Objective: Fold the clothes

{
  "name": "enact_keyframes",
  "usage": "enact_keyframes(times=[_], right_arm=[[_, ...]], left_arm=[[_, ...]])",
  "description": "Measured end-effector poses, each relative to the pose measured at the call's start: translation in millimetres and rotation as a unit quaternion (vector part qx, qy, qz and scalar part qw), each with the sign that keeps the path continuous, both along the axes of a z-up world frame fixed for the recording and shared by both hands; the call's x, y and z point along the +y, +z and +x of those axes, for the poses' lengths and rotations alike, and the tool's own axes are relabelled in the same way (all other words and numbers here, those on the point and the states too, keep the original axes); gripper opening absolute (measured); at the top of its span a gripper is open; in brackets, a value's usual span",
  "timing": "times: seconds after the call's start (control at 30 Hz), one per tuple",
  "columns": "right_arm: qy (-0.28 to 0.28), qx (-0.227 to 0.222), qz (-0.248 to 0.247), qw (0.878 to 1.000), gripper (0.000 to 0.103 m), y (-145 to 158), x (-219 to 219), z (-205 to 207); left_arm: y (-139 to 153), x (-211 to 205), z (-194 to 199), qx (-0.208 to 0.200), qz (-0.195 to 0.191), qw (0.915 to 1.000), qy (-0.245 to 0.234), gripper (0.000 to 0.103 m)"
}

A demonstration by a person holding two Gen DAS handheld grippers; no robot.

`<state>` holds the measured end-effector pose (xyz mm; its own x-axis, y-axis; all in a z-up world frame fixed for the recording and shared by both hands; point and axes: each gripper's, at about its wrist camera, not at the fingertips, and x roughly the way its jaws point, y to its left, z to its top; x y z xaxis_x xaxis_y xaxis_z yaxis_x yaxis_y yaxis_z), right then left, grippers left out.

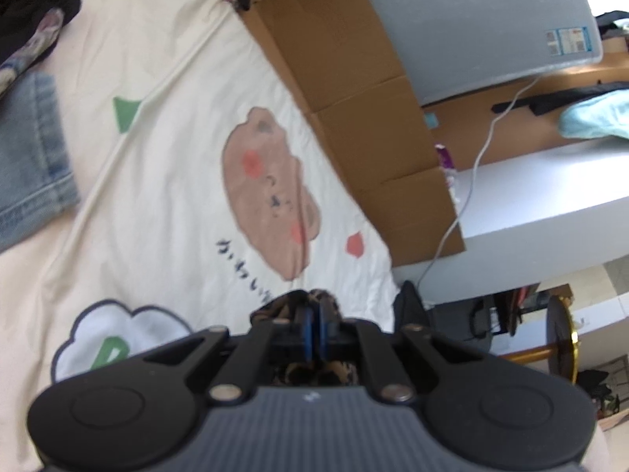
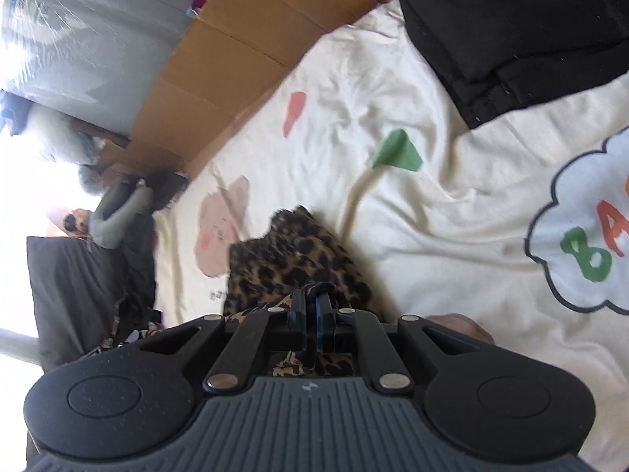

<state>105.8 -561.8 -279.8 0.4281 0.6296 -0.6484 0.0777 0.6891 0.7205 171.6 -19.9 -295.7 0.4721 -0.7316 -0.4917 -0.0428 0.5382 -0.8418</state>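
A leopard-print garment point(image 2: 291, 259) lies on a cream bedsheet with cartoon prints point(image 2: 452, 212). My right gripper point(image 2: 310, 303) is shut on an edge of the leopard garment, which spreads out ahead of the fingers. In the left wrist view my left gripper point(image 1: 314, 314) is shut on another bit of the leopard garment point(image 1: 281, 306), which bunches around the blue pads above the sheet point(image 1: 157, 157). Most of the garment is hidden under the left gripper body.
Blue jeans point(image 1: 31, 157) lie at the sheet's left. A black garment point(image 2: 511, 31) lies at the far right of the sheet. A cardboard panel point(image 1: 354, 98) lines the bed's edge, with a grey board point(image 1: 471, 19) and a white cable point(image 1: 471, 173) beyond.
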Motion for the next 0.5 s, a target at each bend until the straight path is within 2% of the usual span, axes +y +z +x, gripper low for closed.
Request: enact_keyframes(times=[0.1, 0.3, 0.37, 0.43, 0.47, 0.5], right_arm=[[-0.003, 0.006, -0.006, 1.000, 0.002, -5.8, 1.6, 9.8], [0.000, 0.040, -0.041, 0.998, 0.003, -45.9, 16.2, 34.9], [-0.001, 0.045, -0.028, 0.999, 0.004, -52.6, 14.9, 37.7], [-0.003, 0.049, -0.006, 0.999, 0.011, -55.4, 11.9, 38.1], [-0.005, 0.047, 0.007, 0.999, 0.016, -55.5, 9.9, 37.0], [-0.004, 0.050, 0.021, 0.999, 0.030, -56.5, 9.7, 35.5]], left_arm=[[-8.0, -3.3, 9.5, 0.003, 0.010, 0.9999, -0.005, 0.004], [-58.9, -10.5, 27.0, 0.055, 0.047, 0.9973, 0.012, 0.004], [-70.9, -12.1, 30.2, 0.066, 0.041, 0.9969, 0.015, 0.004], [-79.1, -11.3, 31.8, 0.073, 0.012, 0.9970, 0.020, 0.014], [-81.3, -10.6, 31.8, 0.073, -0.004, 0.9971, 0.020, 0.029], [-83.0, -10.1, 31.6, 0.071, -0.018, 0.9971, 0.018, 0.045]])
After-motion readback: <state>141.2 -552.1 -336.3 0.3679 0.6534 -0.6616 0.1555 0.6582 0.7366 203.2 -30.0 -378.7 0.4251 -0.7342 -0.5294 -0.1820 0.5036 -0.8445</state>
